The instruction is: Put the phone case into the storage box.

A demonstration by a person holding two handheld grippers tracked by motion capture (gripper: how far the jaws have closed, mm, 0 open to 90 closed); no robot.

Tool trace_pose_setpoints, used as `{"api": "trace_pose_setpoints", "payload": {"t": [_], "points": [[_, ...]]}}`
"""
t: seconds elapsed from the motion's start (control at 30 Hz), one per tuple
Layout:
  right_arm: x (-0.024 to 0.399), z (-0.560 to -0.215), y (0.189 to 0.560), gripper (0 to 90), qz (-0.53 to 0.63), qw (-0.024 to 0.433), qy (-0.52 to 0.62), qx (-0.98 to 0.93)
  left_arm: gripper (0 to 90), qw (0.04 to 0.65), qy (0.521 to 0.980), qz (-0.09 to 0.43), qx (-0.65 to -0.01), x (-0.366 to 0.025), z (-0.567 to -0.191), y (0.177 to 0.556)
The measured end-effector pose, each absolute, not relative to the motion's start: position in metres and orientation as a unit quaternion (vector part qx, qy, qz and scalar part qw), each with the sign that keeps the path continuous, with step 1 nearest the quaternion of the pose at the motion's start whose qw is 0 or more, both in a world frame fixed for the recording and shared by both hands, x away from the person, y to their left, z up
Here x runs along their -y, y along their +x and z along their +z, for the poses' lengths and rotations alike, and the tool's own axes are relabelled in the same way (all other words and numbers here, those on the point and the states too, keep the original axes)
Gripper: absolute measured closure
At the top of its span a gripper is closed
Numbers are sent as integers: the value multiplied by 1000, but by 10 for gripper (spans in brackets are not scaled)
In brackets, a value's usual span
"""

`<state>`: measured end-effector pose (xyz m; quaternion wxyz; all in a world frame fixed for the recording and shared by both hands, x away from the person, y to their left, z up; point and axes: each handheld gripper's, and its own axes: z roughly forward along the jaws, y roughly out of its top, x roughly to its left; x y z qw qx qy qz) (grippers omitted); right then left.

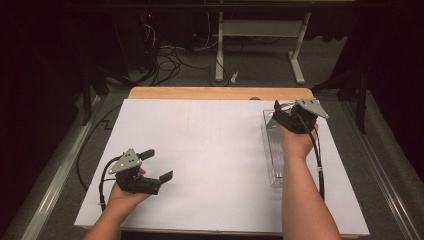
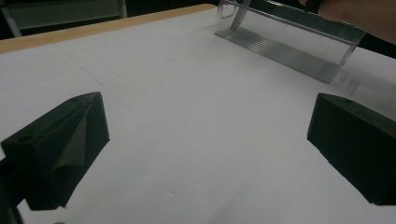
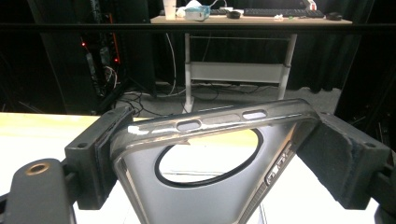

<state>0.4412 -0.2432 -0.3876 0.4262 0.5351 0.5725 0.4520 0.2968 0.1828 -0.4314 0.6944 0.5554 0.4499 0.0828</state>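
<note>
A: Phone case (image 3: 205,158), grey and see-through with a round camera cutout, sat clamped between the right gripper (image 3: 210,154) pads, tilted.

B: Where?

A: Far right of the table, over the clear tray (image 1: 274,150), right gripper (image 1: 292,116) above the tray's far end.

B: Left one?

A: Left gripper (image 1: 157,165) had jaws wide apart, nothing in them, low over the white sheet (image 1: 210,150) at near left. Tray (image 2: 285,42) well apart from it.

Black left gripper (image 1: 157,164) and right gripper (image 1: 276,111), grey plates, trailing cables.
</note>
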Motion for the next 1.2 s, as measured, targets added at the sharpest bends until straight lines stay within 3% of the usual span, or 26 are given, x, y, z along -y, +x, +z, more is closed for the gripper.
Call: {"api": "trace_pose_setpoints", "payload": {"t": [1.2], "points": [[244,-397,448,137,451,426,538,-571,2,693,558,79,-450,-181,-432,296]]}}
